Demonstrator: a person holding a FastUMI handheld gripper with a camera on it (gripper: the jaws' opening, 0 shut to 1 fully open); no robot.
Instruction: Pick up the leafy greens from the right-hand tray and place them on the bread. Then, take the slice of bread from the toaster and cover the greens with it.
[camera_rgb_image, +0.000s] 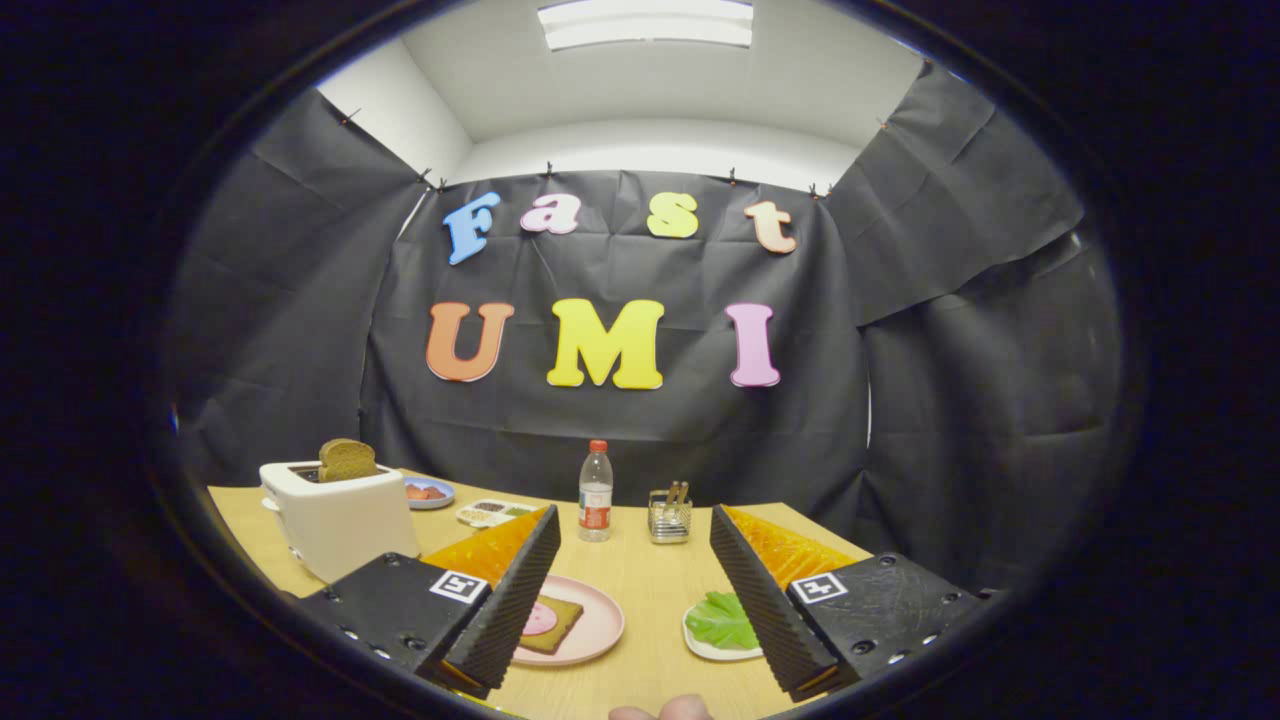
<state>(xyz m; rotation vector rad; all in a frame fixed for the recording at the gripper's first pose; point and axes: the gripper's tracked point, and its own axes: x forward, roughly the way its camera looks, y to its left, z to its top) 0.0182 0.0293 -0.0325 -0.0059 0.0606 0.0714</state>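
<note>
Beside right jaw: leafy greens (722, 620); jaws apart, empty.

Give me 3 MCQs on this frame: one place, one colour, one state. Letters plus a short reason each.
1. Where does the water bottle stand?
A. On the pink plate
B. Beyond the fingers, beside the wire holder
C. Inside the toaster

2. What colour is the plate under the bread with the meat slice?
A. Pink
B. Blue
C. Black

3. What state is the hand-held gripper in?
A. Shut on the leafy greens
B. Shut on the bottle
C. Open, holding nothing

Key: B, the bottle stands far back on the table next to the holder; A, the plate rim is pink; C, the fingers are spread wide, the leafy greens untouched on their white tray.
</note>
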